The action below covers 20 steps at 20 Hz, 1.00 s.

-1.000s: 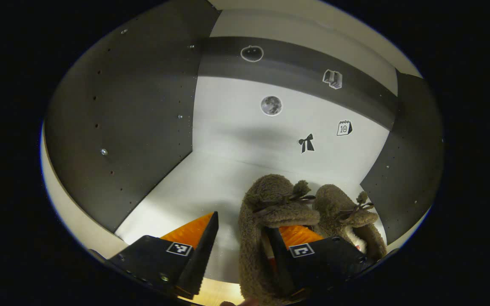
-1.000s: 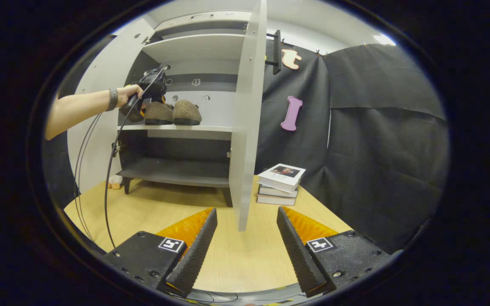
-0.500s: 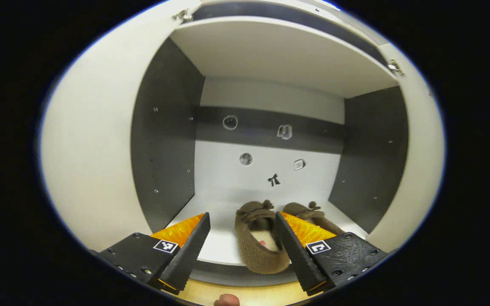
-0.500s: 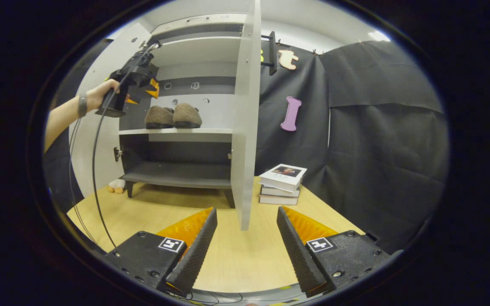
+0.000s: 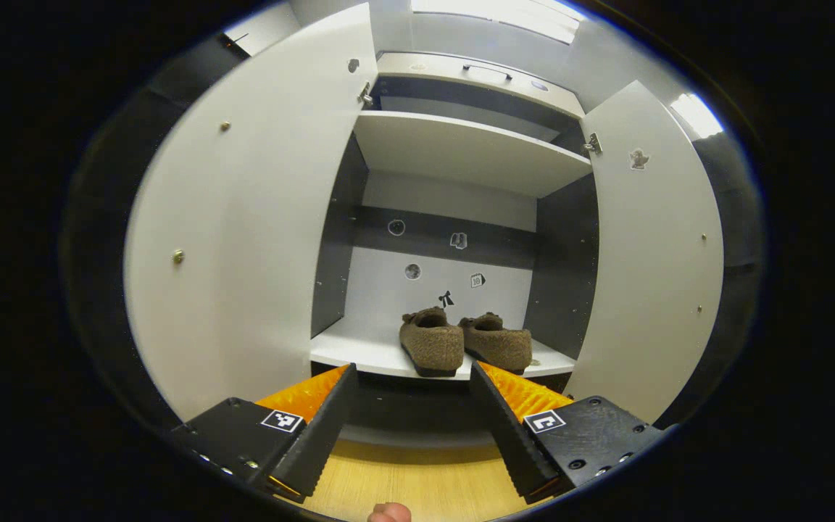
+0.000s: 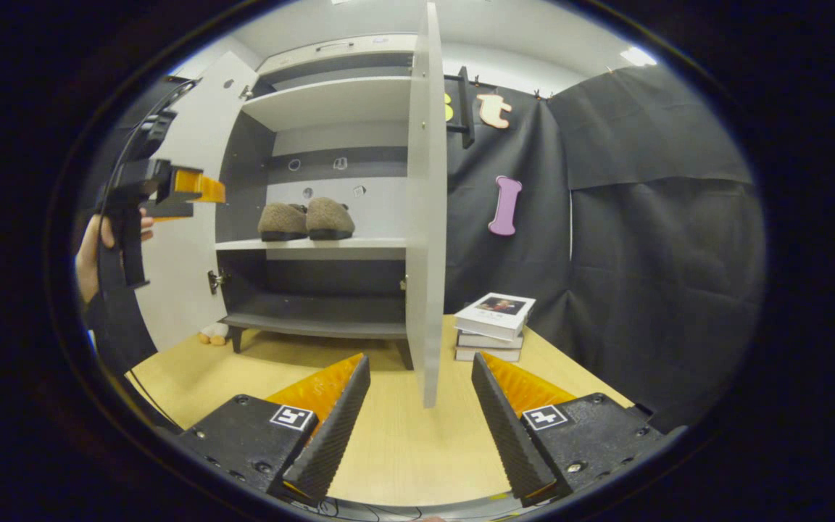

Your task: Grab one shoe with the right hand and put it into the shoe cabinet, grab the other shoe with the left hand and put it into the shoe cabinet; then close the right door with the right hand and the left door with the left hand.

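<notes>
Two fuzzy brown shoes sit side by side on the cabinet's middle shelf (image 5: 359, 355): the left shoe (image 5: 431, 349) and the right shoe (image 5: 499, 342), also seen as shoes (image 6: 306, 220) in the right gripper view. My left gripper (image 5: 409, 428) is open and empty, held back in front of the shelf. The left door (image 5: 243, 239) and right door (image 5: 649, 261) both stand open. My right gripper (image 6: 417, 428) is open and empty above the wooden floor, facing the edge of the right door (image 6: 426, 217). A hand holds the left gripper (image 6: 171, 192) off to the left there.
A stack of books (image 6: 493, 326) lies on the wooden floor (image 6: 403, 435) to the right of the cabinet. A small plush toy (image 6: 213, 333) sits by the cabinet's left foot. Cables hang from the left gripper. A lower dark shelf (image 6: 316, 322) is below the shoes.
My left gripper has let go of the shoe and pulled back out of the cabinet, so both doors now show. The right gripper has shifted only slightly.
</notes>
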### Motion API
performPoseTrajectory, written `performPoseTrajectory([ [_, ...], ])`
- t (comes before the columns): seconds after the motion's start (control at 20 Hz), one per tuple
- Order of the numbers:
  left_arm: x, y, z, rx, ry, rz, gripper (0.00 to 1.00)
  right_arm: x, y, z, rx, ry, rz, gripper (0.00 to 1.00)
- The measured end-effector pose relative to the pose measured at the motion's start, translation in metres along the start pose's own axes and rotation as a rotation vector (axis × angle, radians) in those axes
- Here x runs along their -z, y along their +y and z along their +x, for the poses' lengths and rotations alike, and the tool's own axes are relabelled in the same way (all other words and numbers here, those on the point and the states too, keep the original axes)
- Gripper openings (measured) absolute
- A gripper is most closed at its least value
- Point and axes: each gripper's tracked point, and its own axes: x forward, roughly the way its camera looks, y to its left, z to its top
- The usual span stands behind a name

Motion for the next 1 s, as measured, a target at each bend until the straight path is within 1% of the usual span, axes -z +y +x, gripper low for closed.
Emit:
performPoseTrajectory([
  [0.1,0.017,0.002,-0.025,-0.017,0.006,0.001,0.95,-0.007,0.006,0.0,-0.022,-0.014,0.003,0.9],
  [0.2,0.031,-0.004,-0.045,-0.004,0.001,0.008,0.95,-0.011,0.012,-0.003,-0.049,-0.026,0.01,0.9],
  [0.3,0.041,-0.007,-0.062,-0.01,-0.008,0.04,0.95,-0.009,0.017,-0.007,-0.065,-0.024,0.017,0.92],
  [0.4,0.048,-0.015,-0.073,-0.005,-0.012,0.057,0.95,-0.013,0.02,-0.014,-0.089,-0.026,0.052,0.92],
  [0.45,0.053,-0.023,-0.078,0.007,-0.002,0.058,0.95,-0.021,0.016,-0.018,-0.08,-0.038,0.077,0.93],
  [0.55,0.059,-0.036,-0.083,0.039,0.021,0.063,0.95,-0.056,-0.006,-0.029,-0.046,-0.098,0.135,0.95],
  [0.65,0.053,-0.043,-0.085,0.056,-0.003,0.079,0.95,-0.103,-0.037,-0.036,-0.017,-0.17,0.149,0.97],
  [0.7,0.053,-0.048,-0.084,0.077,-0.011,0.08,0.95,-0.122,-0.054,-0.035,-0.002,-0.186,0.133,0.97],
  [0.8,0.063,-0.057,-0.086,0.111,0.023,0.08,0.94,-0.15,-0.092,-0.03,0.023,-0.168,0.118,0.97],
  [0.85,0.066,-0.058,-0.087,0.121,0.029,0.074,0.95,-0.169,-0.11,-0.026,0.033,-0.191,0.121,0.98],
  [0.9,0.066,-0.059,-0.088,0.129,0.031,0.07,0.95,-0.193,-0.129,-0.018,0.06,-0.218,0.105,0.99],
  [0.95,0.066,-0.06,-0.089,0.135,0.031,0.069,0.95,-0.215,-0.147,-0.011,0.097,-0.239,0.065,0.98],
  [1.0,0.066,-0.059,-0.09,0.137,0.028,0.073,0.95,-0.234,-0.154,0.001,0.122,-0.253,0.013,0.98],
])
